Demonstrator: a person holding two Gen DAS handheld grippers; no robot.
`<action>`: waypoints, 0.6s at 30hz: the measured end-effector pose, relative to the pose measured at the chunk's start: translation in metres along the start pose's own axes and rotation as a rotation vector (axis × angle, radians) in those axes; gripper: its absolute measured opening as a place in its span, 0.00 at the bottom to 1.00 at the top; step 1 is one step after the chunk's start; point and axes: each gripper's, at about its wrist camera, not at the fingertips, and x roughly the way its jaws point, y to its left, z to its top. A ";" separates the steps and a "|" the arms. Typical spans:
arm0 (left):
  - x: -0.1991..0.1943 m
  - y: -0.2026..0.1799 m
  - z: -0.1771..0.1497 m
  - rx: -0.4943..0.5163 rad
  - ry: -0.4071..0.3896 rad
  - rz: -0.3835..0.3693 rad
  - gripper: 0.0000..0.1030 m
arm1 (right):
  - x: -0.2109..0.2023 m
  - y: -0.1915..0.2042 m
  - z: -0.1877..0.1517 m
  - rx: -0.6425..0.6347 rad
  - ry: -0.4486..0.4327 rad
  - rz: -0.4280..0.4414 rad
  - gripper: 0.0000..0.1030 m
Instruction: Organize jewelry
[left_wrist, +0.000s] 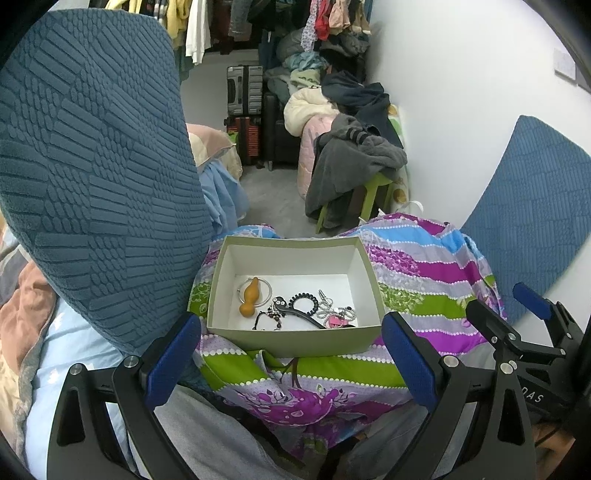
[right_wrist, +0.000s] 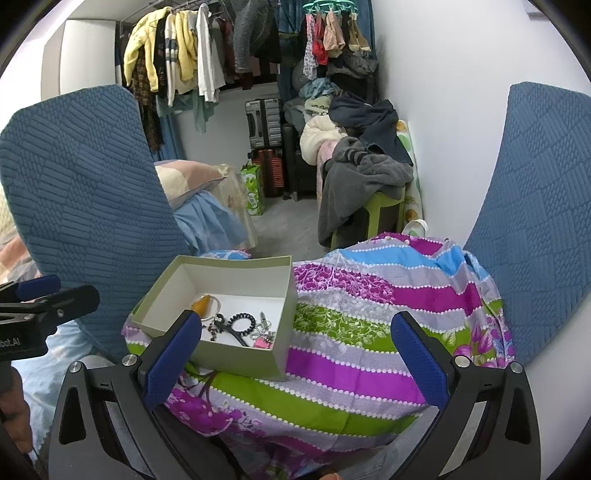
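Striped cloth (left_wrist: 424, 280) in purple, green, blue and grey covered the surface in the left wrist view, and an open pale-green box (left_wrist: 295, 338) sat on it at centre. Inside lay an orange gourd pendant (left_wrist: 248, 298) on a silver bangle (left_wrist: 267, 291), a black coil hair tie (left_wrist: 303, 301) and tangled trinkets. The left gripper (left_wrist: 291, 362) stood wide open and empty, straddling the box's near wall. A blue textured cushion (left_wrist: 92, 177) filled nine o'clock; hanging clothes (left_wrist: 192, 26) and suitcases (left_wrist: 244, 90) showed at twelve.

From the right wrist view, the box (right_wrist: 243, 360) sat at nine o'clock of centre on the cloth (right_wrist: 369, 306). The right gripper (right_wrist: 295, 363) gaped wide, holding nothing. A green stool (right_wrist: 380, 210) under grey garments stood at one o'clock.
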 end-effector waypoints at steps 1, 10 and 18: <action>0.001 0.000 0.000 0.000 0.000 0.000 0.96 | 0.000 0.000 0.000 -0.001 0.001 -0.001 1.00; 0.002 0.004 0.000 -0.011 -0.002 0.002 0.96 | -0.002 -0.004 0.003 -0.001 0.001 -0.001 1.00; 0.003 0.010 -0.001 -0.003 -0.002 0.002 0.96 | -0.002 -0.005 0.003 -0.002 0.000 -0.002 1.00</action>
